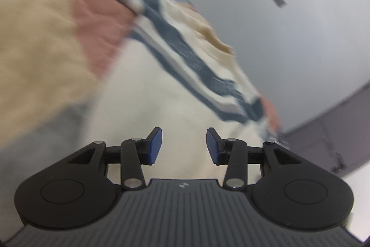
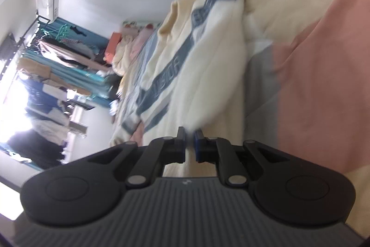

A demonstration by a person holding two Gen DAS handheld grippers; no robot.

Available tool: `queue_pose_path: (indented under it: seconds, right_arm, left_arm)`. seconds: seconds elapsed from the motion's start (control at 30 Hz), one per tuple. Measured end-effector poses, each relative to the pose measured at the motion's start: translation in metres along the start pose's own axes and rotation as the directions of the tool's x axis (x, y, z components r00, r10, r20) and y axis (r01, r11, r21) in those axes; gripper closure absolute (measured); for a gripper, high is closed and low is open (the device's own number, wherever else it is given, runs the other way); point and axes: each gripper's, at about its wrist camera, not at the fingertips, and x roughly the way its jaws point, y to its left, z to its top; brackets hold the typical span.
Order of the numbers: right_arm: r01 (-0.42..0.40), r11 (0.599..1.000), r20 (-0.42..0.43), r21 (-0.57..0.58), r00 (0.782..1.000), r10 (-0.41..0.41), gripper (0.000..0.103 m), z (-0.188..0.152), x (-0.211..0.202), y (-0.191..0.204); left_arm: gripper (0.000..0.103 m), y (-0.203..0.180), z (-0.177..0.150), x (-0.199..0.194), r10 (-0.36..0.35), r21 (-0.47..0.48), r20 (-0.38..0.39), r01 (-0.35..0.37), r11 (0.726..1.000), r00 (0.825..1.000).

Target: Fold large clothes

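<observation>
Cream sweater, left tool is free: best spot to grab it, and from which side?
Judging by its pose, take the sweater at its rumpled side edge, beside the navy stripe. It lies flat elsewhere; that raised fold gives the left tool something to pinch. Come in low from the wall side.

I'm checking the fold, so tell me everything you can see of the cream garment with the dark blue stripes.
The cream garment with dark blue stripes looks like soft knit or fleece, with a blue band bearing pale lettering too blurred to read. It lies crumpled and spread across the bedspread of pink, tan and grey blocks. The right gripper is shut on a cream edge of it. The left gripper is open above its plain cream part, nothing between its pads.
</observation>
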Motion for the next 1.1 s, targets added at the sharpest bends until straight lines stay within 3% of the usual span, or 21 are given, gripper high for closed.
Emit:
queue_pose_path:
  seconds: [0.1, 0.3, 0.43, 0.6, 0.7, 0.83, 0.97, 1.1]
  right_arm:
    - [0.081, 0.996, 0.029, -0.022, 0.996, -0.081, 0.094, 0.011, -0.022, 0.003]
    - [0.231, 0.972, 0.011, -0.041, 0.973, -0.231, 0.095, 0.046, -0.057, 0.006]
    - [0.37, 0.915, -0.023, -0.161, 0.926, -0.378, 0.096, 0.056, -0.058, 0.009]
    - [0.453, 0.854, -0.069, -0.256, 0.873, -0.483, 0.1, 0.051, -0.047, 0.002]
    - [0.465, 0.85, -0.096, -0.248, 0.861, -0.499, 0.1, 0.05, -0.048, 0.0]
    - [0.437, 0.871, -0.149, -0.227, 0.868, -0.474, 0.096, 0.051, -0.048, -0.002]
    - [0.477, 0.847, -0.173, -0.235, 0.837, -0.52, 0.096, 0.049, -0.034, -0.008]
    - [0.514, 0.838, -0.171, -0.181, 0.823, -0.542, 0.095, 0.054, -0.019, -0.023]
  left_arm:
    - [0.054, 0.014, 0.001, -0.015, 0.061, -0.013, 0.039, -0.06, 0.998, 0.997]
    - [0.053, 0.036, -0.004, -0.018, 0.13, -0.066, -0.022, -0.131, 0.989, 0.991]
    - [0.05, 0.04, -0.014, -0.01, 0.166, -0.062, -0.075, -0.17, 0.983, 0.983]
    - [0.05, 0.046, -0.025, 0.0, 0.165, -0.064, -0.15, -0.176, 0.982, 0.975]
    - [0.05, 0.048, -0.029, 0.003, 0.155, -0.073, -0.17, -0.169, 0.983, 0.973]
    - [0.05, 0.048, -0.03, 0.003, 0.148, -0.078, -0.17, -0.163, 0.984, 0.974]
    - [0.05, 0.045, -0.03, 0.005, 0.155, -0.062, -0.169, -0.167, 0.984, 0.973]
    - [0.05, 0.043, -0.027, 0.015, 0.162, -0.034, -0.151, -0.169, 0.985, 0.975]
